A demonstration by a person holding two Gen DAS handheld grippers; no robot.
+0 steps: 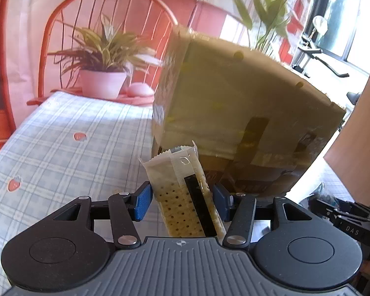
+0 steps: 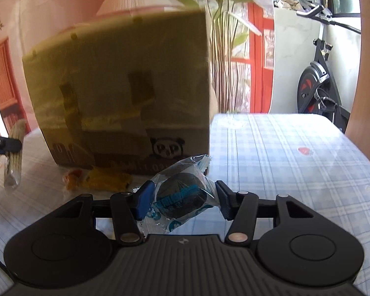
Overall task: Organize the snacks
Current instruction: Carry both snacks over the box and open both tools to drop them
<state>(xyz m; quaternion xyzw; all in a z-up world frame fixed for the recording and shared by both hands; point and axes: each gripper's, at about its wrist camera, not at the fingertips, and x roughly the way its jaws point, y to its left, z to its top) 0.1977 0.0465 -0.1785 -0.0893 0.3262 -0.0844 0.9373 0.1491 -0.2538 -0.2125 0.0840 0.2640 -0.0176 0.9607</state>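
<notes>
The left gripper (image 1: 182, 203) is clamped on a long cracker packet (image 1: 185, 197), its blue pads pressing both sides, the packet's crimped end pointing toward the cardboard box (image 1: 234, 103) that stands just beyond on the checked tablecloth (image 1: 61, 135). The right gripper (image 2: 183, 201) grips a clear blue-printed wrapper holding a dark round cookie (image 2: 182, 192), the wrapper squeezed between its pads. In the right wrist view the box (image 2: 120, 86) fills the far left, and a yellow snack packet (image 2: 106, 180) lies at its near foot, beside what may be an orange-wrapped sweet (image 2: 71, 178), too blurred to name. A potted plant (image 1: 103, 61) sits on a red chair at the table's far end.
</notes>
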